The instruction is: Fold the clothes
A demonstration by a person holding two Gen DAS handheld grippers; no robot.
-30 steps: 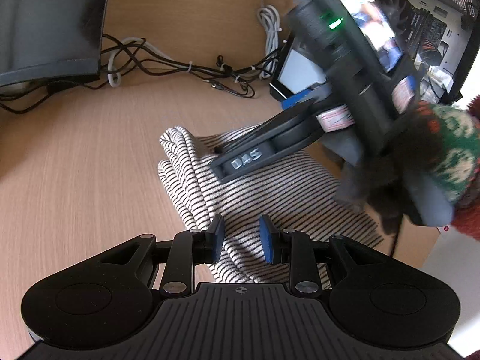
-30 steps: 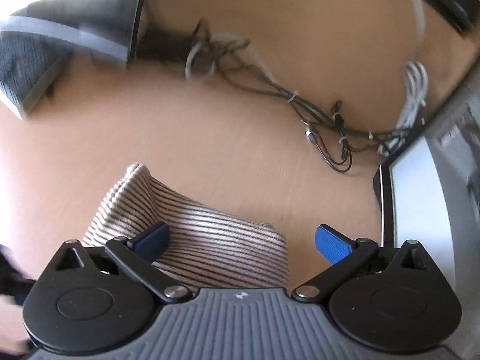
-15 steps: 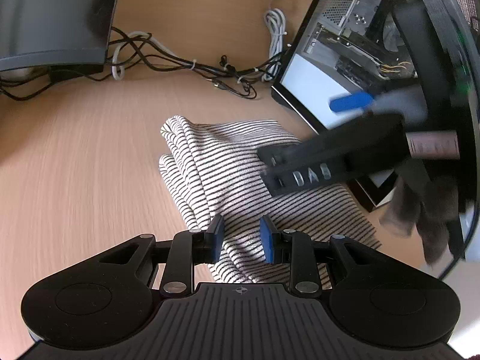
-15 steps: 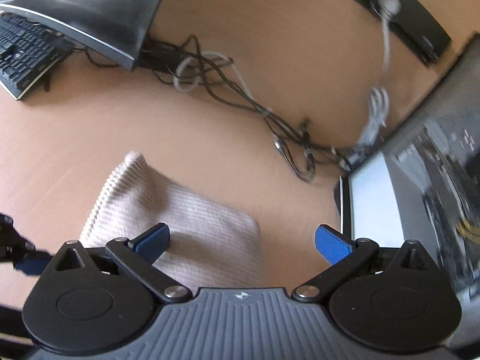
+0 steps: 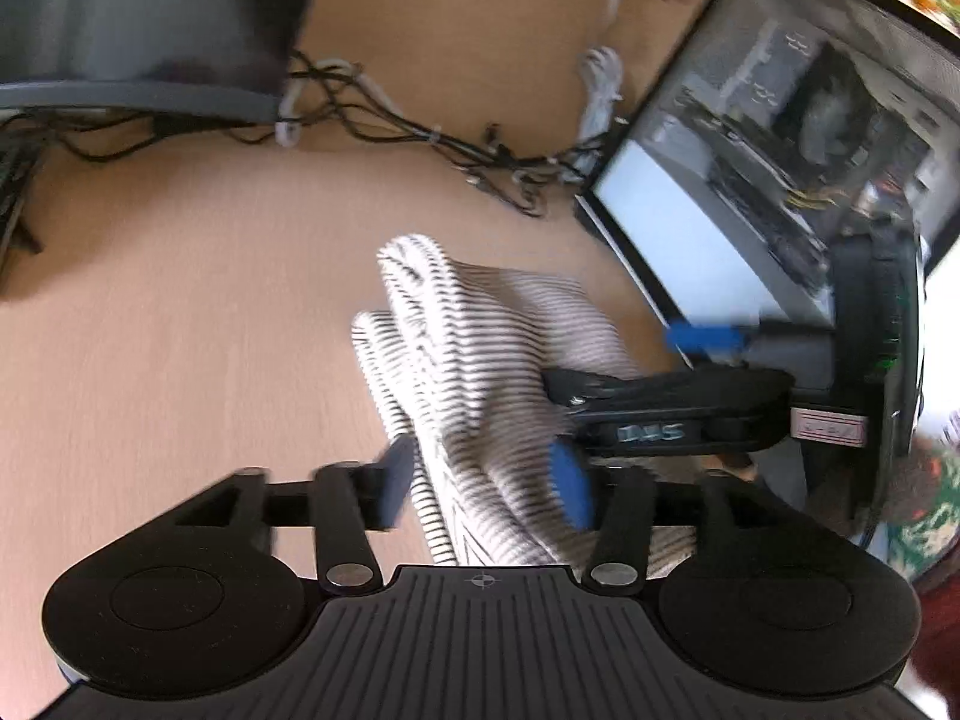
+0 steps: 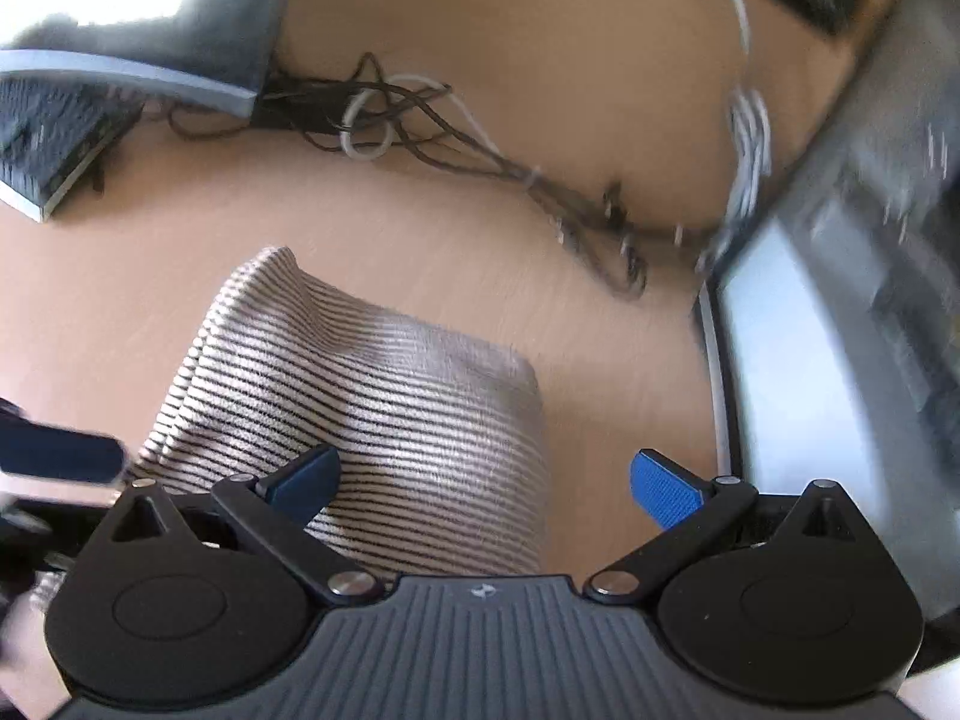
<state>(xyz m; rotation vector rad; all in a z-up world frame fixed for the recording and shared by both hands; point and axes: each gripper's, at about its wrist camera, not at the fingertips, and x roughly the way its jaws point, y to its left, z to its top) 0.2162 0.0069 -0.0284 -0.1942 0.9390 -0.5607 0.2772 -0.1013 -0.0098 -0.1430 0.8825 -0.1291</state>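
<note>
A folded striped white-and-black garment lies on the wooden desk; it also shows in the right wrist view. My left gripper is open, its blue pads either side of the garment's near fold. My right gripper is open wide just above the garment's near right part. In the left wrist view the right gripper reaches in from the right over the garment. The left gripper's fingertip shows at the left edge of the right wrist view.
A tangle of cables lies at the back of the desk. A monitor stands at back left, a keyboard beside it. An open computer case stands at right, close to the garment.
My left gripper has opened from nearly shut and moved in around the garment's fold. My right gripper has come down lower over the garment, still open.
</note>
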